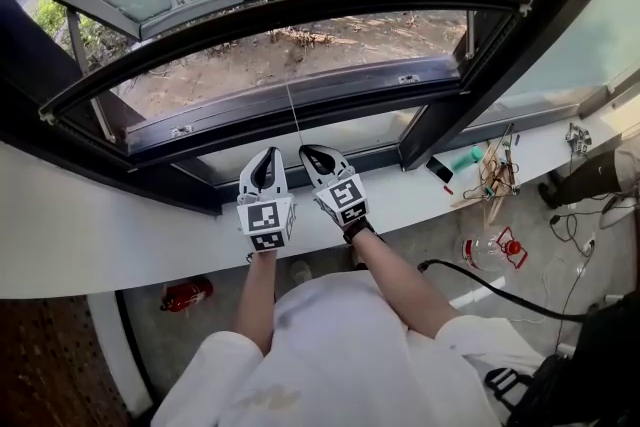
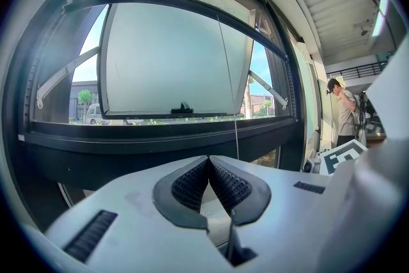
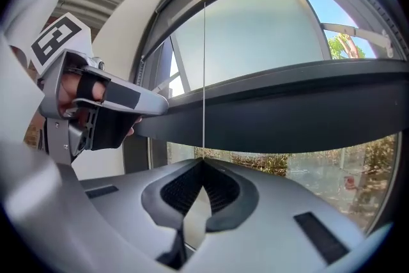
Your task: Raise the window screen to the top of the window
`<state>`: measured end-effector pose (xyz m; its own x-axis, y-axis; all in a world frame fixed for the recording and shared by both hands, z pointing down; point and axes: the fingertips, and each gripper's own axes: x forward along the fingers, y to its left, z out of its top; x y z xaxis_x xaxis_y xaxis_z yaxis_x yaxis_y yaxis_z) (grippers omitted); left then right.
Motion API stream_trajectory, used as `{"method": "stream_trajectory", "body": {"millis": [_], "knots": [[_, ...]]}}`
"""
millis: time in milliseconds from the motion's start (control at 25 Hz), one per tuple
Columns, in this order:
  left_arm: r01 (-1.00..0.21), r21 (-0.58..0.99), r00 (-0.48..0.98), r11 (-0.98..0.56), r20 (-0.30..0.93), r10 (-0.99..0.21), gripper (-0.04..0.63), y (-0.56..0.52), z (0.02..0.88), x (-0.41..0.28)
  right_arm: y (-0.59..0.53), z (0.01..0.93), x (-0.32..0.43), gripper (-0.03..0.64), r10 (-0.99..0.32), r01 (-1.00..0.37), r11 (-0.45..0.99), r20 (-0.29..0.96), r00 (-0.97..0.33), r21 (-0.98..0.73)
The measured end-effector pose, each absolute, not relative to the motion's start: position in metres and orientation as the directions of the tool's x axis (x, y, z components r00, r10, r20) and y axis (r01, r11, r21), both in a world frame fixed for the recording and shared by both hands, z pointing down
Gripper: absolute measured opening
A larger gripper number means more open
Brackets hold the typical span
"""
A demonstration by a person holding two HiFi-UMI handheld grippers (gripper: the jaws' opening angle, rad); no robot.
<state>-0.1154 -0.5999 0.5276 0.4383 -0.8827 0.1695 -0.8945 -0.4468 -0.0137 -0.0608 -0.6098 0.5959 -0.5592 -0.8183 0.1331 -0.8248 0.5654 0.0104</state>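
Right gripper (image 3: 203, 166): jaws are together, clamped on the thin cord (image 3: 204, 73) that hangs from above.
Left gripper (image 2: 209, 160): jaws are together with nothing held, just beside the right one.
Window screen: no mesh is made out in the window frame (image 1: 300, 100), so its height cannot be told.
Progress: judged mid-pull, with more cord likely to be drawn.
Containers: none is seen in use.

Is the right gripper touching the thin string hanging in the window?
Touching. The right gripper view shows the string running straight down into the shut jaws of the right gripper, which pinch it at their tips.
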Motion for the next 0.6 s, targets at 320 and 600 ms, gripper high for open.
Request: {"method": "stream_trajectory", "body": {"millis": [320,600], "knots": [[-0.895,-0.017,0.438,-0.447,0.161,-0.884,0.006,-0.601,0.525,-0.115,-0.606,0.582,-0.064,0.002,-0.815,-0.818,0.575,0.094,-0.572,0.016],[-0.896,-0.015,0.436,-0.444,0.154,-0.886,0.006,-0.602,0.523,-0.114,-0.599,0.574,-0.063,0.002,-0.814,-0.816,0.579,0.071,-0.576,0.013]]}}
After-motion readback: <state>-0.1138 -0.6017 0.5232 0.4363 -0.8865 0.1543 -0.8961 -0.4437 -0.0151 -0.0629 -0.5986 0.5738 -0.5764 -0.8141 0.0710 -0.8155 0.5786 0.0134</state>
